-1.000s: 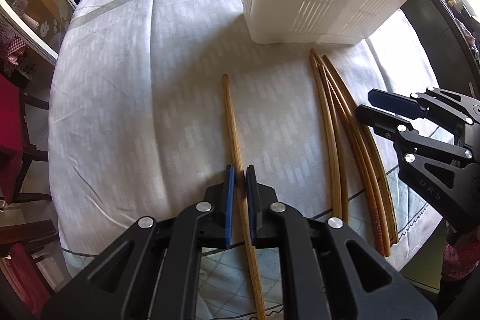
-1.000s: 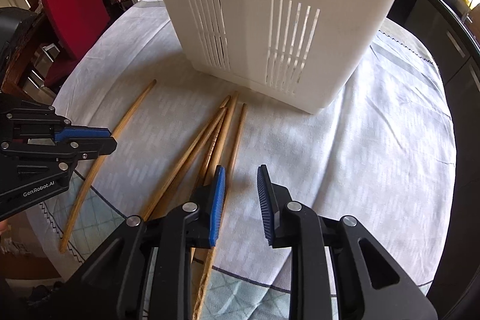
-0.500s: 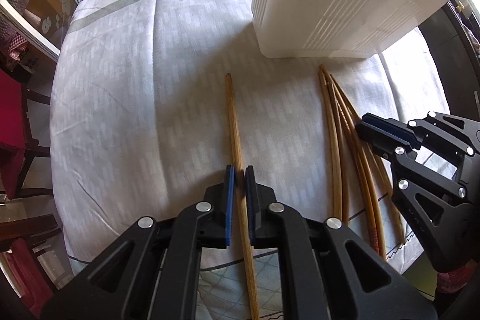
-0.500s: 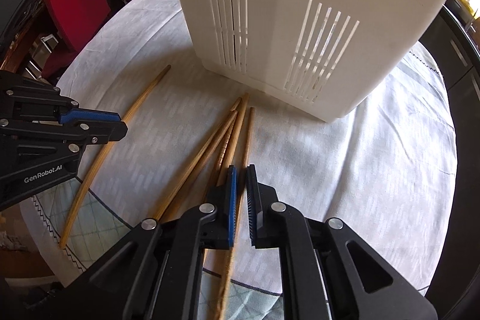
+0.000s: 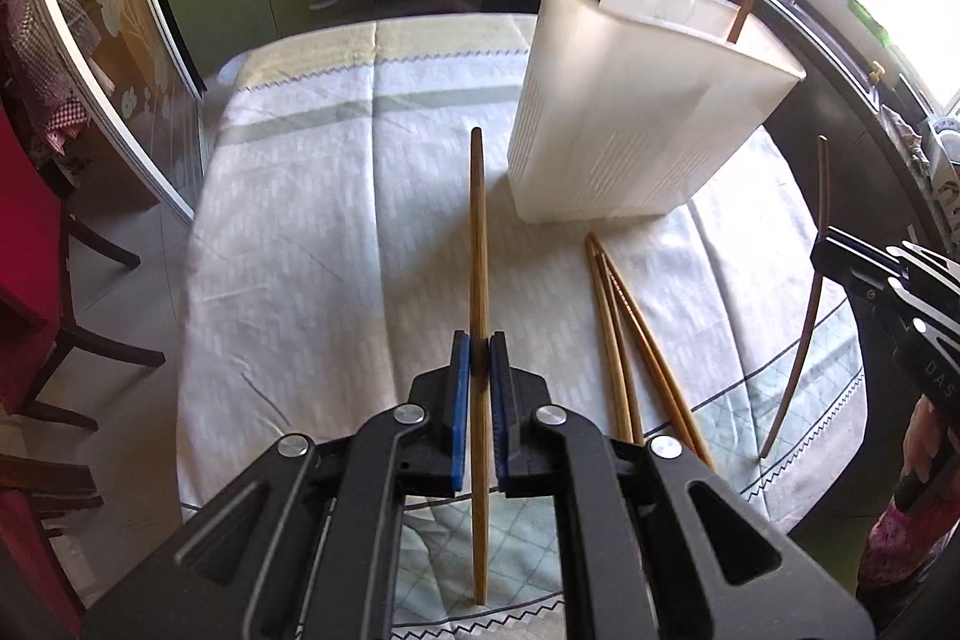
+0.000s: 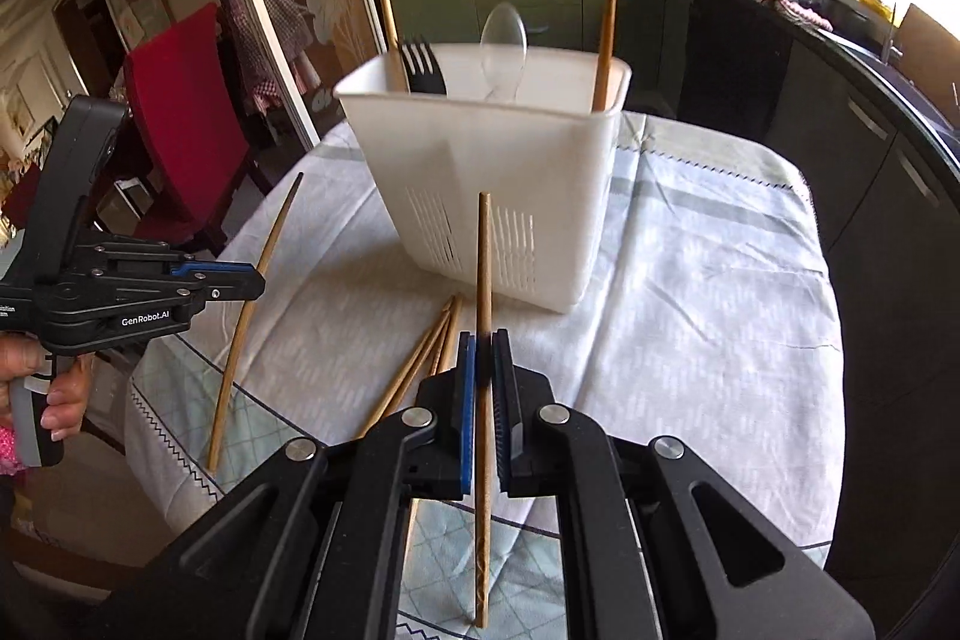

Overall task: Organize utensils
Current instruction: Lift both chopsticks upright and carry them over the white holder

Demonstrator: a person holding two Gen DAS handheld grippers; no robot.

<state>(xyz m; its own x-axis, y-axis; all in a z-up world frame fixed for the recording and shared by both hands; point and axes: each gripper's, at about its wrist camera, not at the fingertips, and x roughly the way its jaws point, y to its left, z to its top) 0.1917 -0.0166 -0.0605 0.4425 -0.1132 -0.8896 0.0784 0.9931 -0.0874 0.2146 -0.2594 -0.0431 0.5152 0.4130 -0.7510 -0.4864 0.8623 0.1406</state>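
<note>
holder on table, chopsticks before it

Tan bamboo chopstick sitting between blue pads; beyond, white slotted utensil caddy showing black fork; tablecloth showing white, grey-striped.

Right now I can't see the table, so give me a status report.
Left gripper shut on a chopstick; right gripper shut on another. Three chopsticks left on cloth. Holder ahead, path clear.
</note>
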